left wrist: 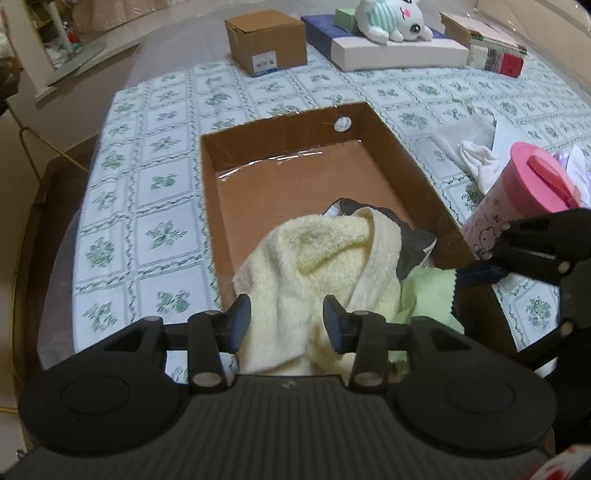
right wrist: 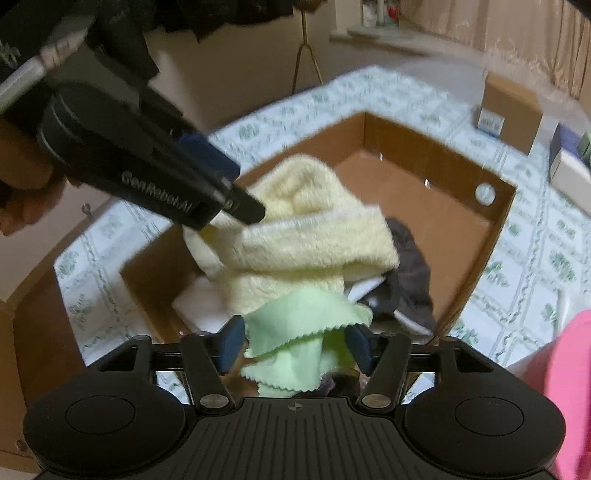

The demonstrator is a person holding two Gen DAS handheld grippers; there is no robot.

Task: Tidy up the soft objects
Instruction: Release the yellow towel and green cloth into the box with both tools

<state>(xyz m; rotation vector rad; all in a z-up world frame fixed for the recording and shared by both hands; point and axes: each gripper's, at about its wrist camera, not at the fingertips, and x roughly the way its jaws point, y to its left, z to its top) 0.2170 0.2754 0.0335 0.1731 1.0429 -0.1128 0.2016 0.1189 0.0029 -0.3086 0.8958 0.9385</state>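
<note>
- Left gripper [left wrist: 287, 319]: at the bottom centre of the left wrist view, jaws spread, with the yellow towel [left wrist: 321, 266] lying between the pads; a gap shows on both sides, so it is not pinched.
- Right gripper [right wrist: 295, 347]: at the bottom centre of the right wrist view, jaws spread around the green cloth [right wrist: 306, 332]; the cloth hangs loose between the pads.
- Cardboard box [left wrist: 236, 133]: open, in the middle of the left wrist view, on the flowered tablecloth [left wrist: 147, 184]. Its far half is bare brown floor.
- The yellow towel is heaped at the near end of the box, draped over a dark grey cloth [left wrist: 410, 243]; the green cloth lies just beside it, lower right.
- Pink cup [left wrist: 517, 199] stands just beside the box's right wall.
- Upper part of the left wrist view: a small closed carton [left wrist: 266, 40], and a plush toy [left wrist: 391, 18] lying on a flat white box [left wrist: 399, 53].
</note>
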